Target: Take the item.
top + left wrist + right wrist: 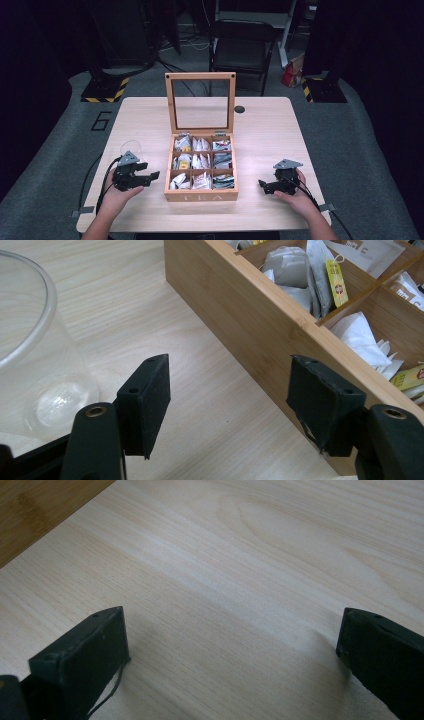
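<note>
Left gripper (150, 176) – jaws apart, empty, tea box (201, 196) just right of it, glass (30, 355) at its left | Right gripper (263, 186) – jaws wide, empty, box to its left, likely poised for reaching

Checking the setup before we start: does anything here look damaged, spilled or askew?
One small thing: in the left gripper view, the black pad on its right-hand jaw looks torn and ragged along its lower edge. Otherwise the tea box sits square with its lid upright, and the glass stands upright and empty.
</note>
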A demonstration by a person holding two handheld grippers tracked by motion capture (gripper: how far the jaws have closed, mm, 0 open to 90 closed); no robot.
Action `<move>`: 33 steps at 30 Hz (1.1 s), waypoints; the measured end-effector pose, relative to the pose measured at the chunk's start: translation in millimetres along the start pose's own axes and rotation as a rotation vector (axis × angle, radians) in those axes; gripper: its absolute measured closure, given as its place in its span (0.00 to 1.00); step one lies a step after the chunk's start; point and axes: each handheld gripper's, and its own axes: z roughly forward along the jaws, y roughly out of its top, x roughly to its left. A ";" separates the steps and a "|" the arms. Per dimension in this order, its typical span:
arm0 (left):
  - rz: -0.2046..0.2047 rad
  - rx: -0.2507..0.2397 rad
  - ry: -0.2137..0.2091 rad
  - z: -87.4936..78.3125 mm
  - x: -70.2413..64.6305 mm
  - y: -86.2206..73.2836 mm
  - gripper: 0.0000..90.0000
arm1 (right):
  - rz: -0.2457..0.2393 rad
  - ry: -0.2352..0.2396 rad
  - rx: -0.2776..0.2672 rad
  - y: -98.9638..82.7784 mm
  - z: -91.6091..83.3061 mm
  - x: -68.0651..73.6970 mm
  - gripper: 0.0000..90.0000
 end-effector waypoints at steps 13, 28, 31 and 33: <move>0.016 -0.013 0.009 -1.8 -1.7 27.8 0.42 | 0.001 0.000 -0.002 0.0 -0.1 0.0 0.00; 0.109 -0.013 -0.007 8.1 -16.1 59.0 0.50 | 0.002 0.000 -0.001 0.0 0.0 0.1 0.00; 0.115 -0.004 -0.011 11.4 -18.1 62.1 0.50 | 0.002 -0.001 0.000 0.1 0.1 0.1 0.00; 0.112 -0.002 -0.016 14.4 -19.4 63.7 0.50 | 0.002 0.001 0.001 0.1 -0.1 0.0 0.00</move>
